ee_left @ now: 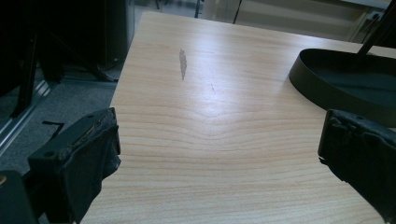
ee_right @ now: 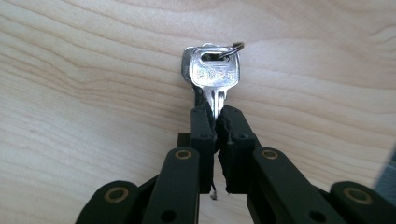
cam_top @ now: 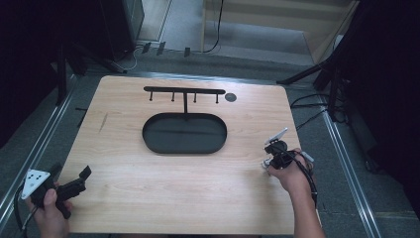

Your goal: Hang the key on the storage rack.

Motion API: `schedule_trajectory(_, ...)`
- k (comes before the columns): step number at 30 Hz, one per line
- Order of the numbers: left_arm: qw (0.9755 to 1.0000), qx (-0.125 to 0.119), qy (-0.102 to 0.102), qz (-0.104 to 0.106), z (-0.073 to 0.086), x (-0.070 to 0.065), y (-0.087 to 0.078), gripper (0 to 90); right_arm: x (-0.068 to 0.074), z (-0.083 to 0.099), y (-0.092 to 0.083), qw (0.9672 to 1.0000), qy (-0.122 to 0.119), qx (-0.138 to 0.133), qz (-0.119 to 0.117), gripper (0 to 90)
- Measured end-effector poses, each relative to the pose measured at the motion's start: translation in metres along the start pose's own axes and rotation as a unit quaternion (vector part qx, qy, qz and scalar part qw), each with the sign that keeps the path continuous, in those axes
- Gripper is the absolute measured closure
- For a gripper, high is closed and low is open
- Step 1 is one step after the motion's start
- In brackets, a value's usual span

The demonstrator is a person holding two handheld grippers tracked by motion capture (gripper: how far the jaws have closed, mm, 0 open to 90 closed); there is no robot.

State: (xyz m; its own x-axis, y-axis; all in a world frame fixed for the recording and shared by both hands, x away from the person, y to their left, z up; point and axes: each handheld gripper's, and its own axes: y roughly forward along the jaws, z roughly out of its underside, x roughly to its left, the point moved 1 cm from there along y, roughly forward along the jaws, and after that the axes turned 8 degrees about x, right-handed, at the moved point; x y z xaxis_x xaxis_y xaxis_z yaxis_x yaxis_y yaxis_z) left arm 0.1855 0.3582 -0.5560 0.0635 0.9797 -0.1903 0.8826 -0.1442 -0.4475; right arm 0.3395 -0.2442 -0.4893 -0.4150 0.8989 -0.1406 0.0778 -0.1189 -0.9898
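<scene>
Two silver keys [ee_right: 212, 72] on a small ring stick out from my right gripper [ee_right: 217, 122], whose jaws are shut on their blades just above the wooden table [cam_top: 188, 183]. In the high view that right gripper [cam_top: 269, 163] points down near the table's right edge. My left gripper [cam_top: 81, 181] rests at the table's front left corner, open and holding nothing; its two black padded fingers [ee_left: 88, 158] stand wide apart. A black oval tray [cam_top: 184, 133] with a T-shaped hook rack [cam_top: 184, 91] stands at the table's middle back.
A small dark round spot [cam_top: 230, 96] sits right of the rack. A grey smear [ee_left: 183, 63] marks the wood at left. Black stand legs [cam_top: 317, 74] and cables [cam_top: 307, 101] lie on the floor around the table.
</scene>
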Motion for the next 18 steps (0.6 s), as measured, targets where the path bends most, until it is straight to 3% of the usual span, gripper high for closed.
schedule_trajectory(7,1.0000,0.001,0.000,0.001,0.000,0.000,0.000,0.0,0.007,-0.014,-0.027,0.9994,-0.017,-0.030,0.008,85.0)
schedule_trajectory(12,1.0000,0.001,0.000,0.003,0.000,0.000,0.000,0.0,0.022,-0.033,-0.052,0.9972,-0.038,-0.064,-0.013,85.0)
schedule_trajectory(16,1.0000,0.001,-0.002,0.004,0.000,0.000,0.000,0.0,0.034,-0.045,-0.063,0.9958,-0.055,-0.071,-0.014,85.0)
schedule_trajectory(18,1.0000,0.000,-0.002,0.004,0.000,0.001,0.000,0.0,0.046,-0.056,-0.073,0.9946,-0.070,-0.076,-0.011,85.0)
